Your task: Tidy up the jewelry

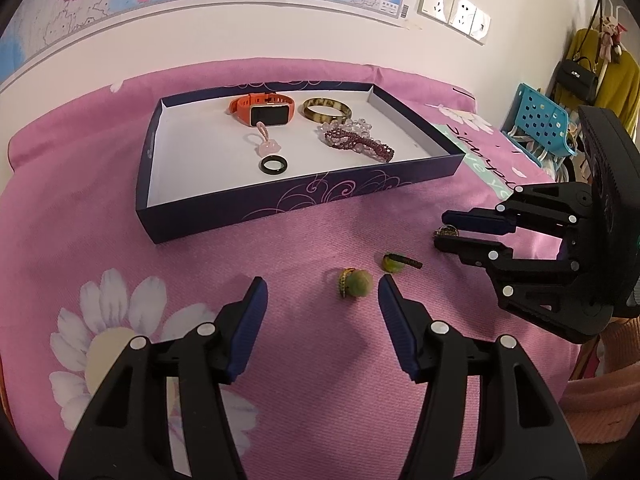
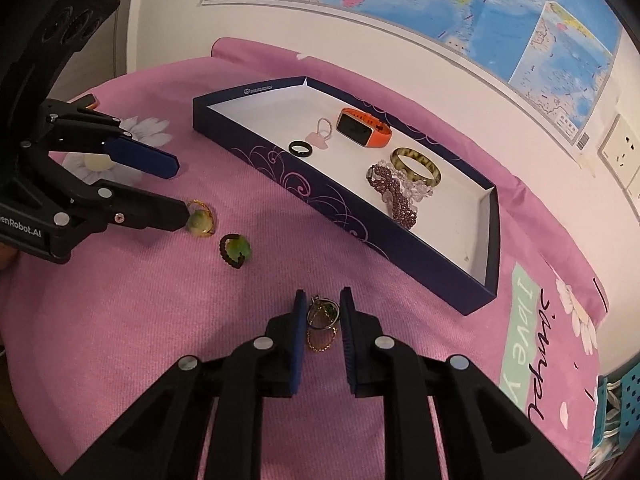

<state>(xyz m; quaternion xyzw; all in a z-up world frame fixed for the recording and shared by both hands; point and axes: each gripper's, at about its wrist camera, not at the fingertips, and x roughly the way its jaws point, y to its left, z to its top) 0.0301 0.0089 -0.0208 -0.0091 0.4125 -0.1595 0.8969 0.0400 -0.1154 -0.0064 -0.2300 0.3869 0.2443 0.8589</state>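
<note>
A navy tray with a white floor holds an orange watch, an amber bangle, bead bracelets, a black ring and a pink charm. On the pink bedspread, my left gripper is open around a green bead pendant on gold cord without touching it. A second green pendant on dark cord lies beside it. My right gripper is shut on a ring with a gold chain, low on the cloth.
The bedspread has white flower prints and a green text patch. A wall with a map and sockets runs behind the tray. A blue perforated basket and hanging clothes stand at the right.
</note>
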